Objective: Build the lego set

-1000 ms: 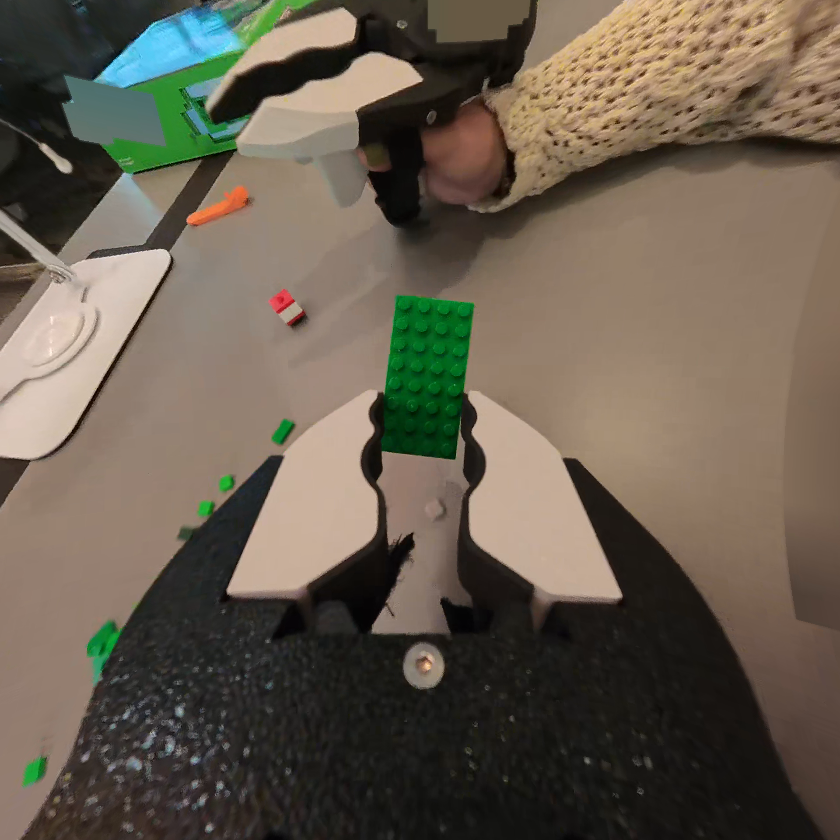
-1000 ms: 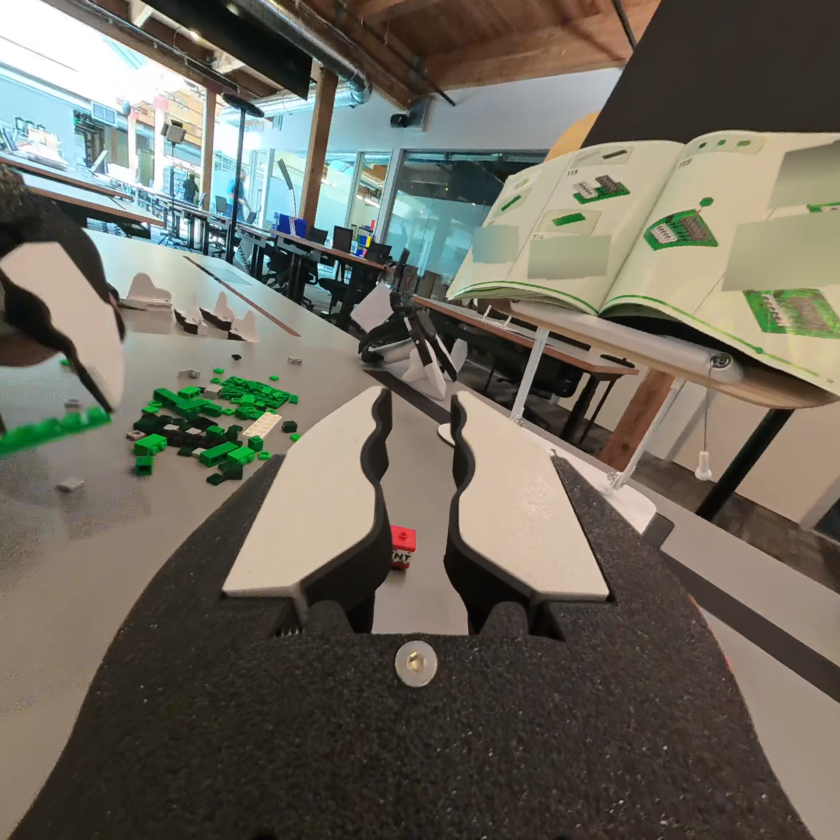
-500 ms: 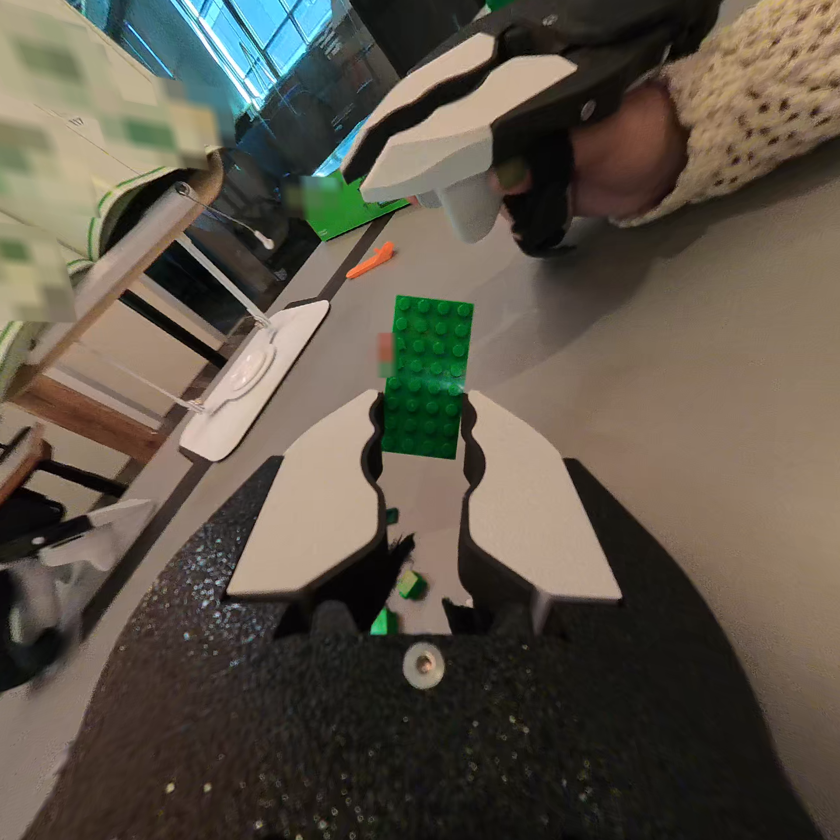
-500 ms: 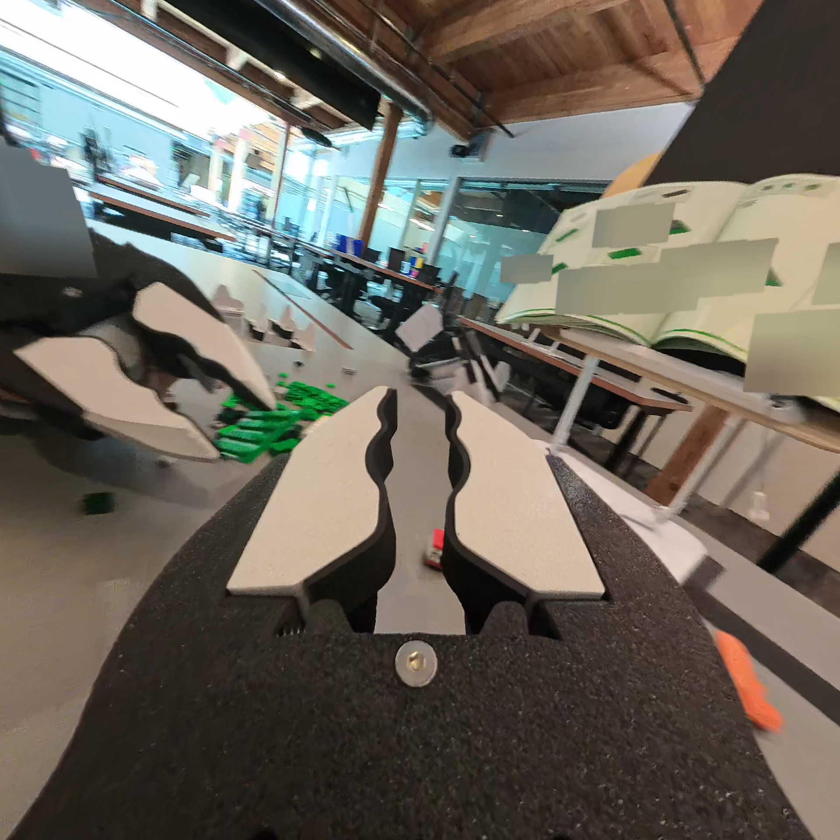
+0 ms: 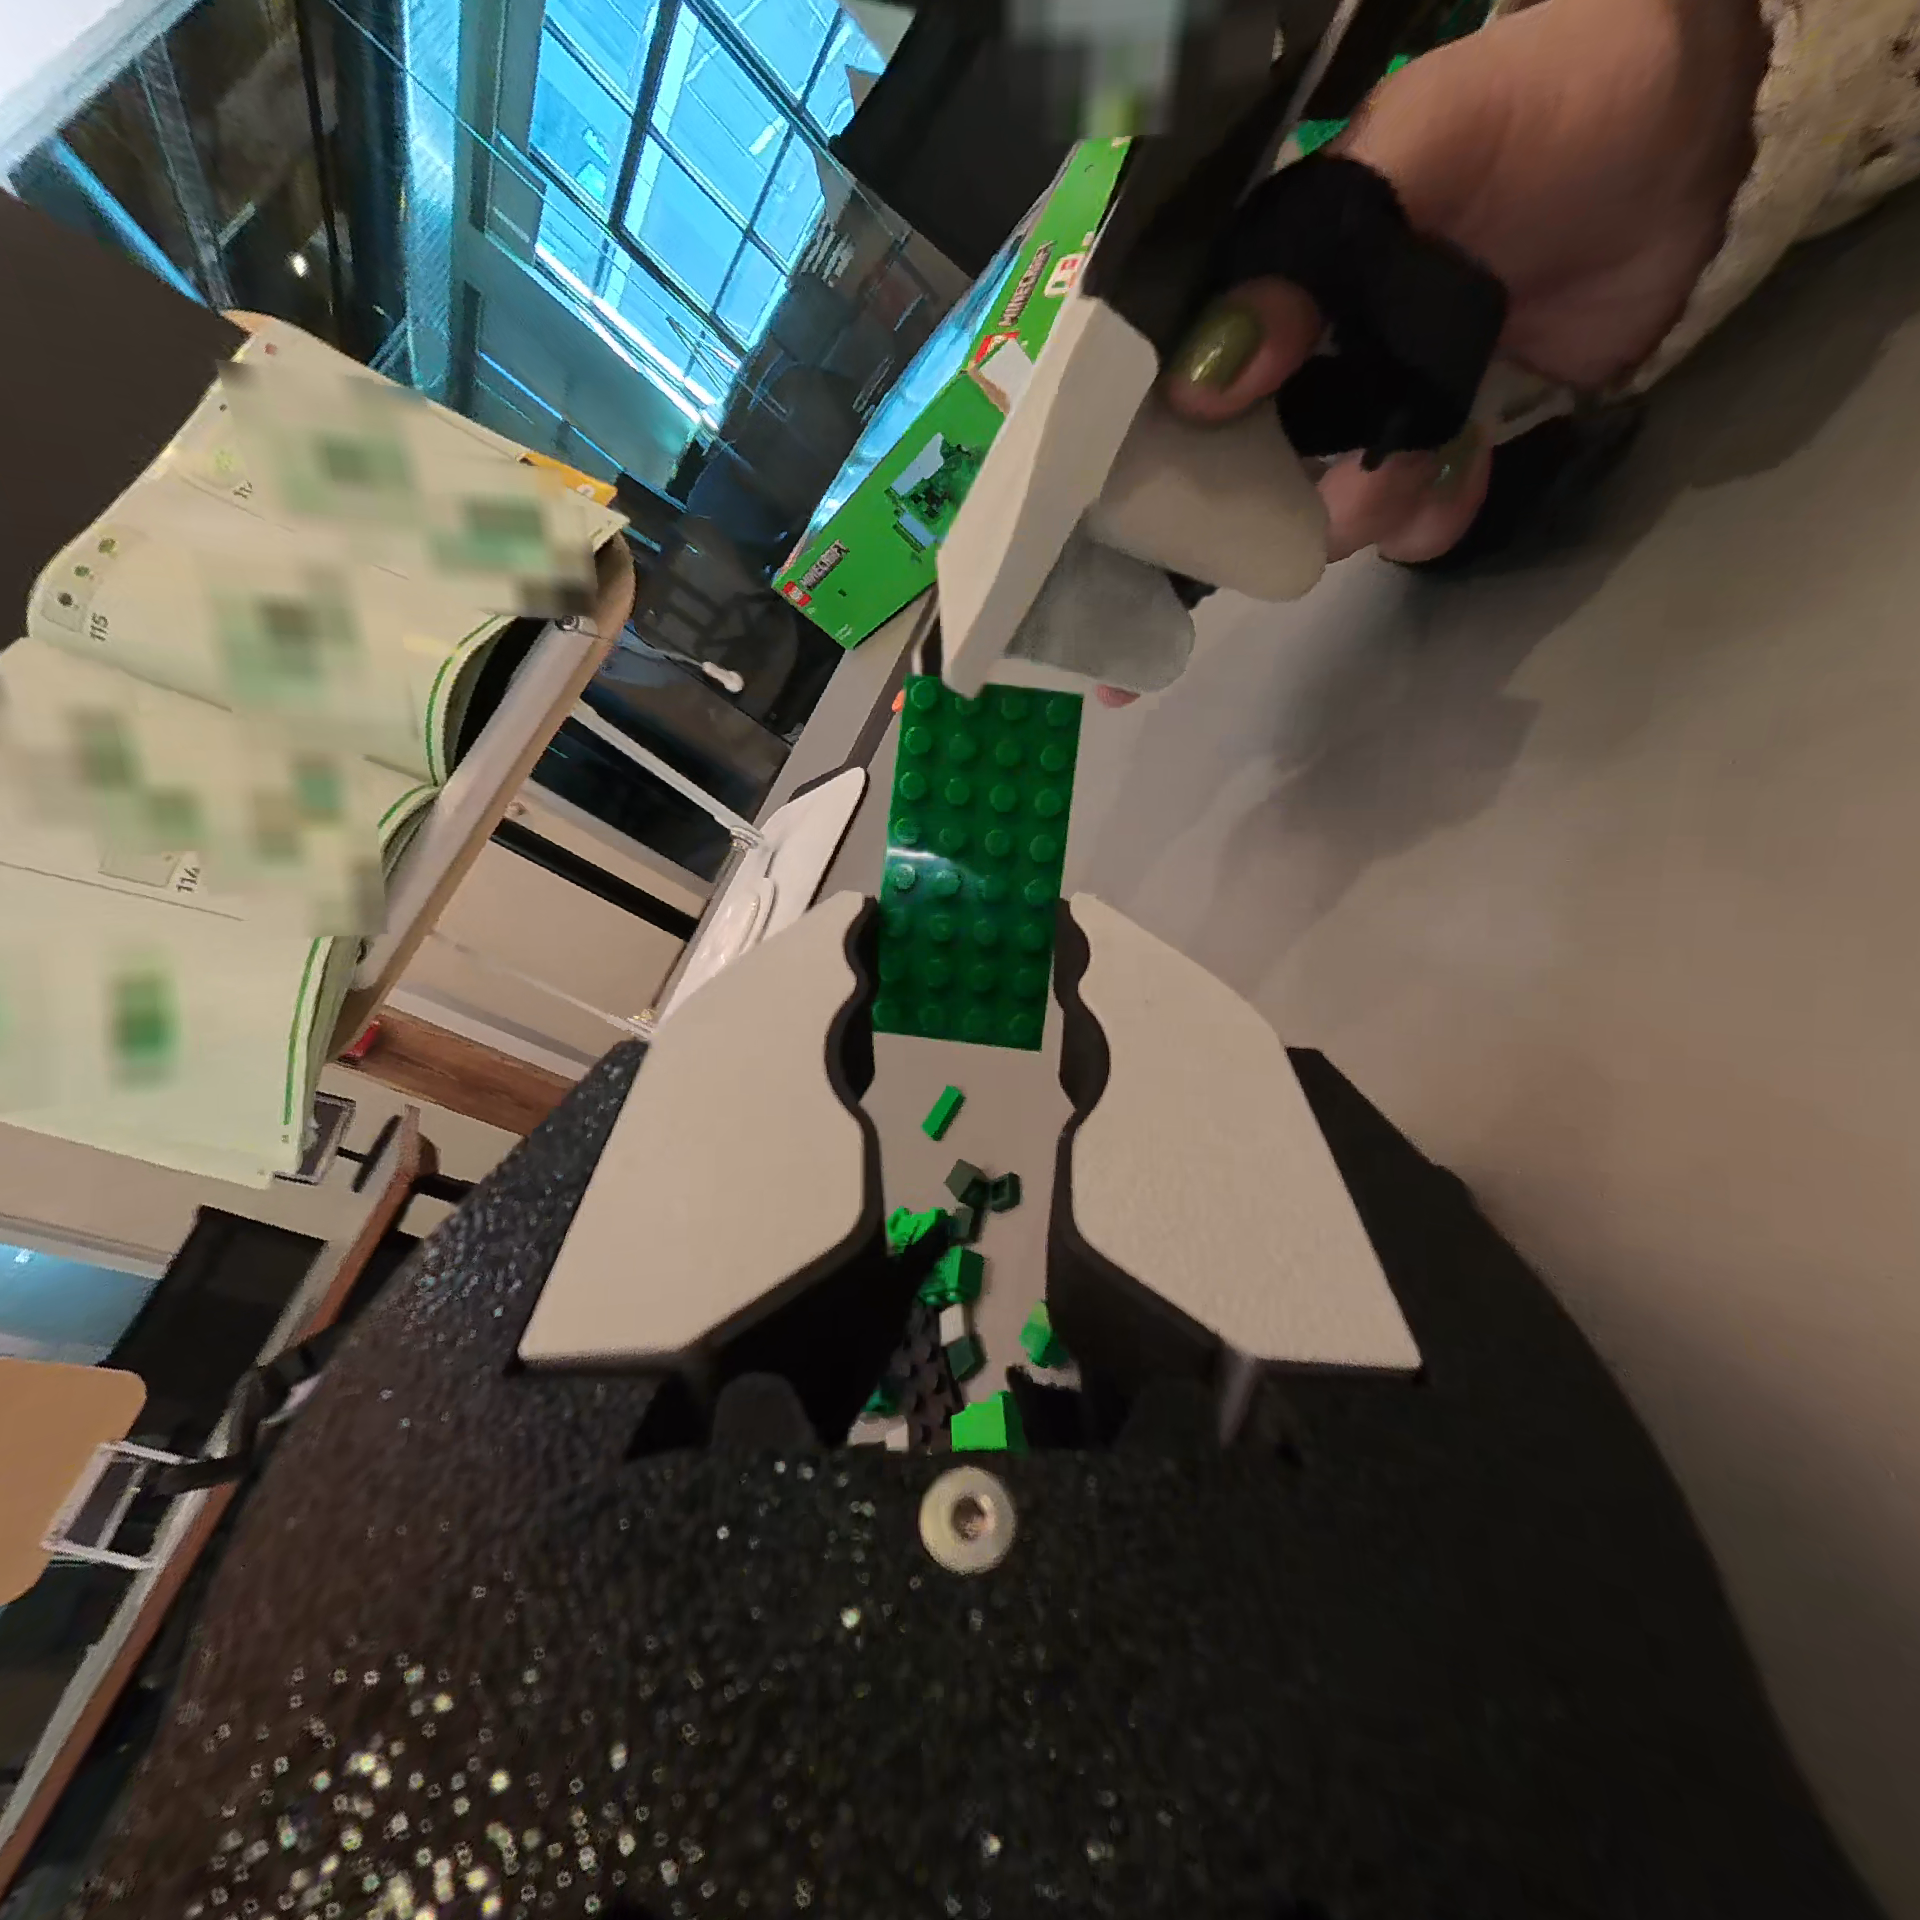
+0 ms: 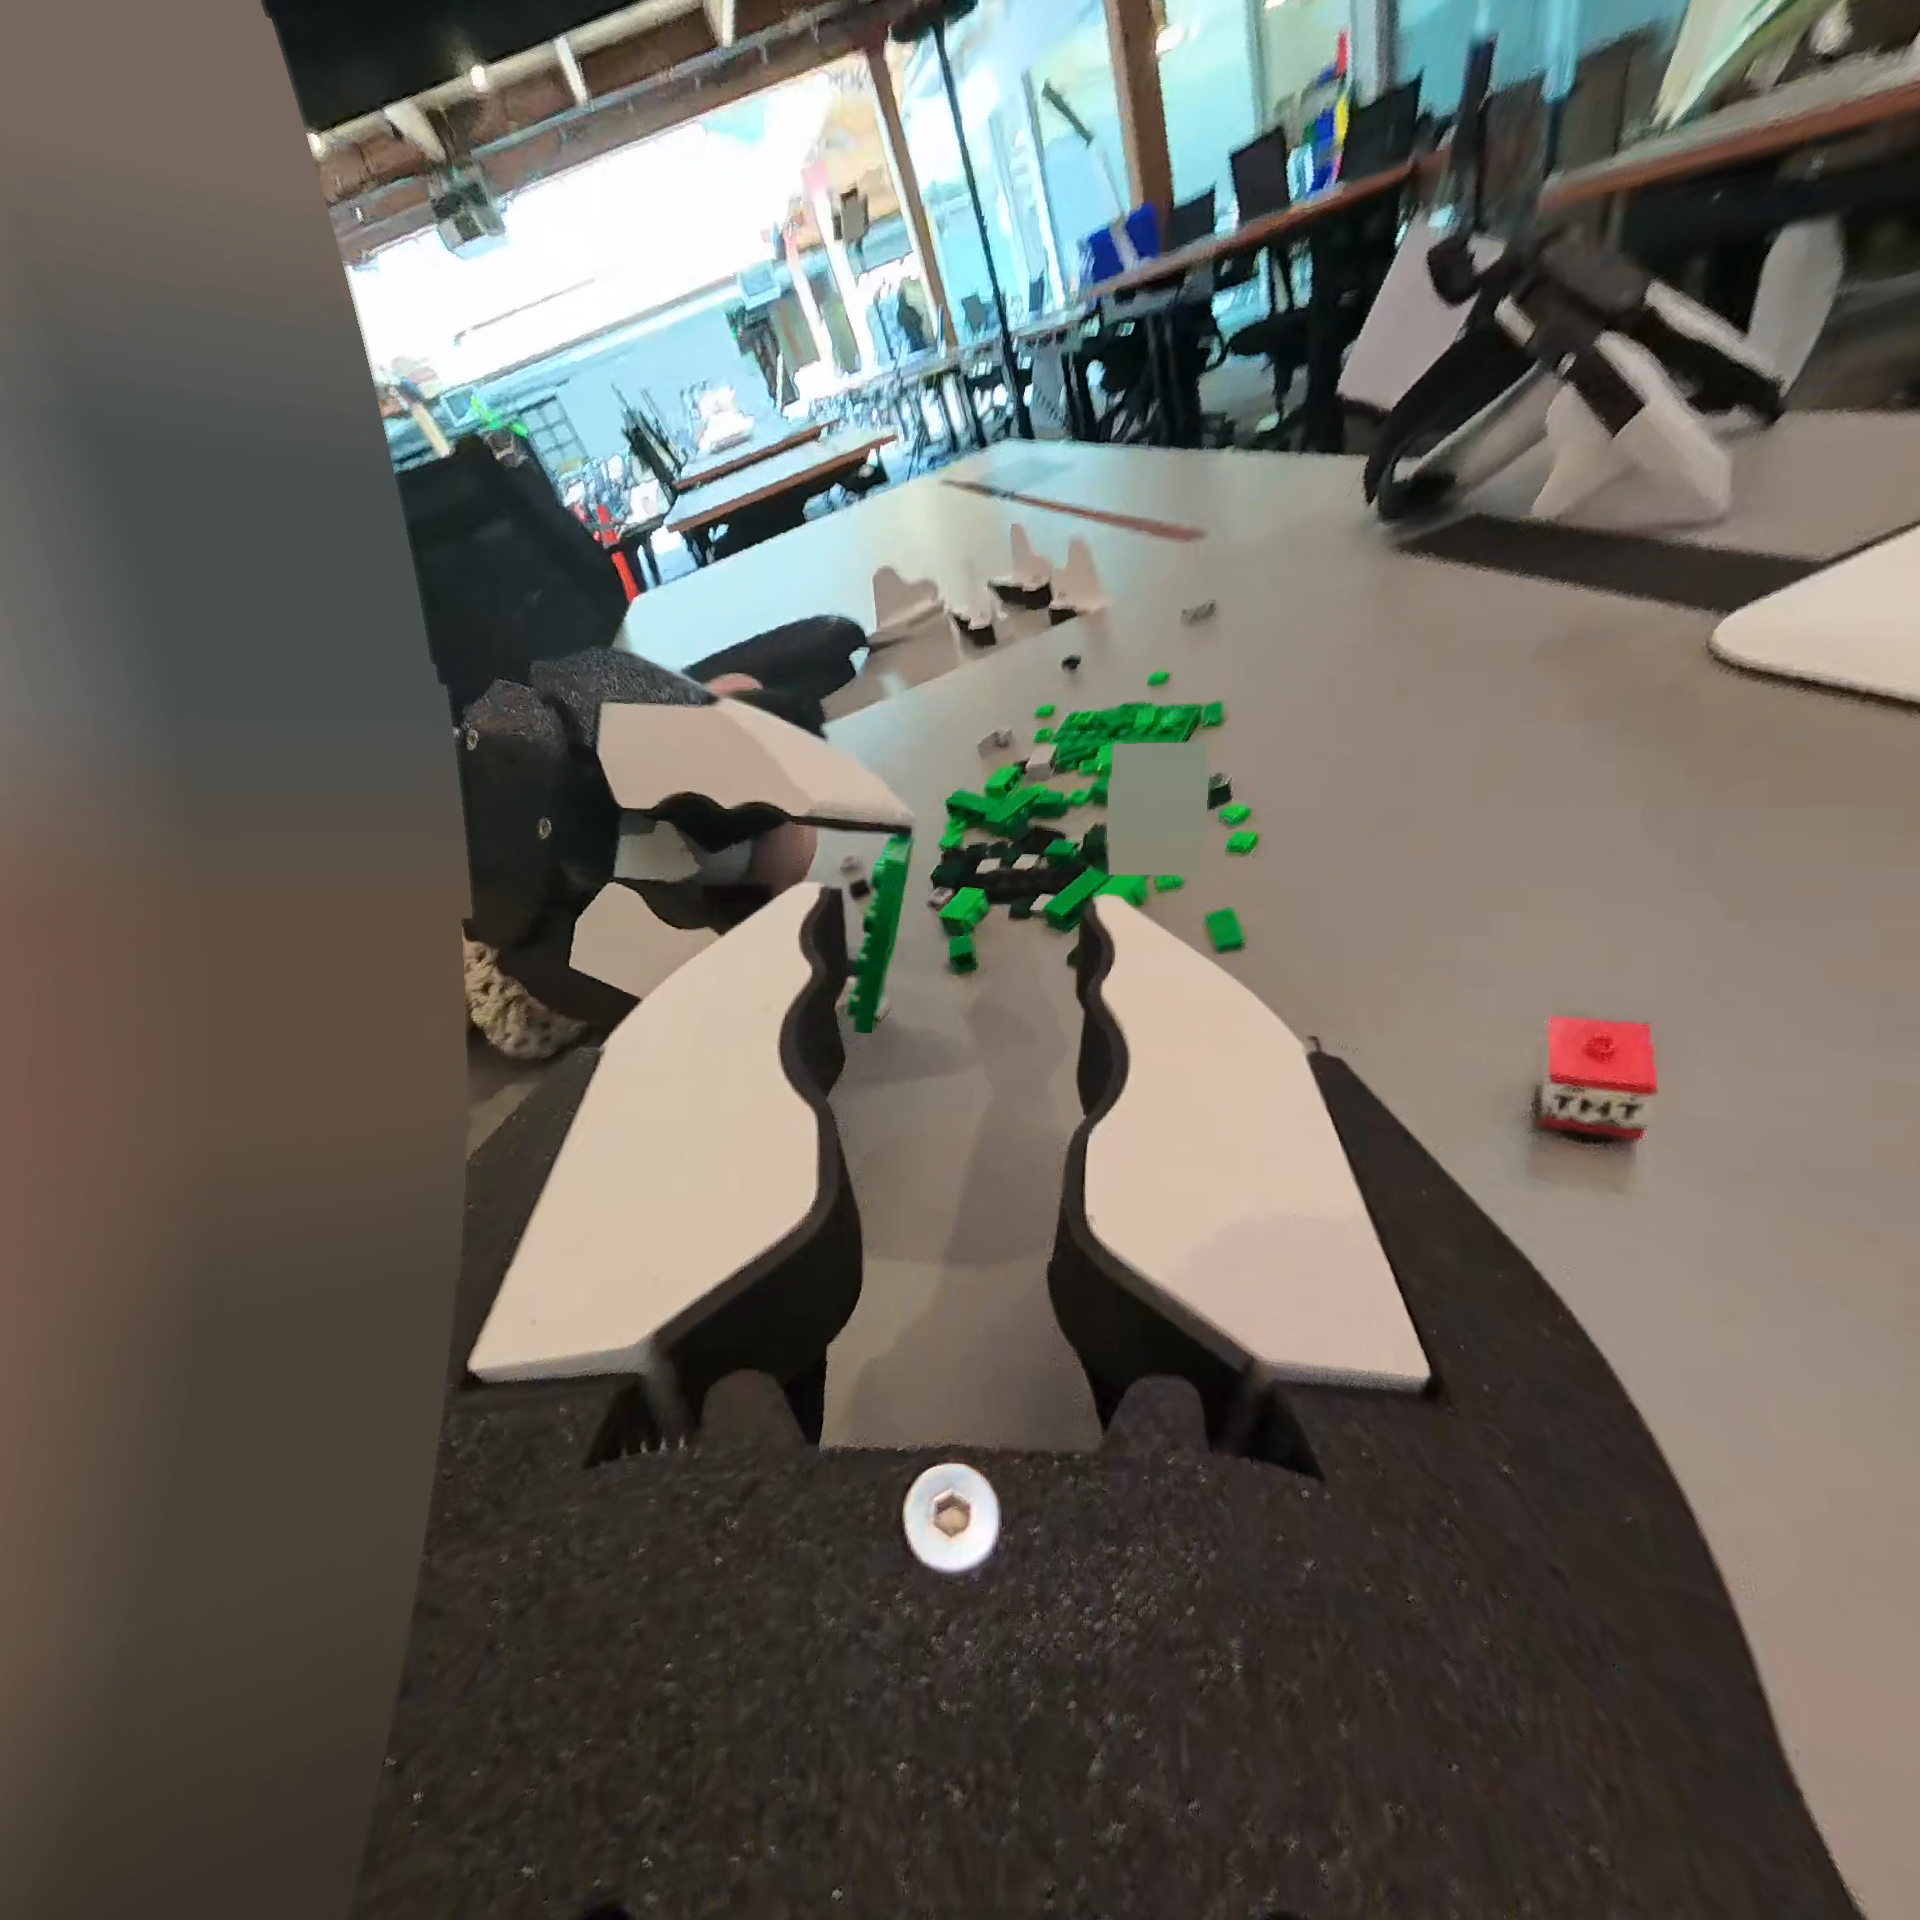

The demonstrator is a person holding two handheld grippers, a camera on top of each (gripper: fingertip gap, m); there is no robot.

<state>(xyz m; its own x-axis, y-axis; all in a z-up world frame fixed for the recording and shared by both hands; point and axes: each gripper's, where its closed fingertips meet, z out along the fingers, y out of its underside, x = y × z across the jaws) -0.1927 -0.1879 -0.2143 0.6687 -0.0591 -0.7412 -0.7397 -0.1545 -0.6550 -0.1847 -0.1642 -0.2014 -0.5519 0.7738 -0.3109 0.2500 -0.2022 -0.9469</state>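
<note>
My left gripper point(image 5: 961, 925) is shut on the near end of a long green studded plate point(image 5: 971, 831), held above the grey table point(image 5: 1558, 935). In the right wrist view the plate point(image 6: 878, 935) stands on edge in the left gripper point(image 6: 821, 862). My right gripper point(image 6: 961, 914) is open and empty, and its left fingertip is just beside the plate. In the left wrist view one finger of the right gripper point(image 5: 1039, 499) overlaps the plate's far end. A pile of loose green and dark bricks point(image 6: 1070, 831) lies beyond the plate.
A red and white block point(image 6: 1595, 1081) sits on the table to the right. An open instruction booklet point(image 5: 208, 727) rests on a stand at the left, with its white base point(image 6: 1839, 623) on the table. A green set box point(image 5: 935, 447) lies at the far edge. A parked gripper point(image 6: 1558, 364) stands far right. Both grippers' tips are close together, under 4 cm apart.
The left gripper has rolled and swung over the brick pile with the plate. The right gripper has turned toward the plate, come close, and its jaws have opened wider.
</note>
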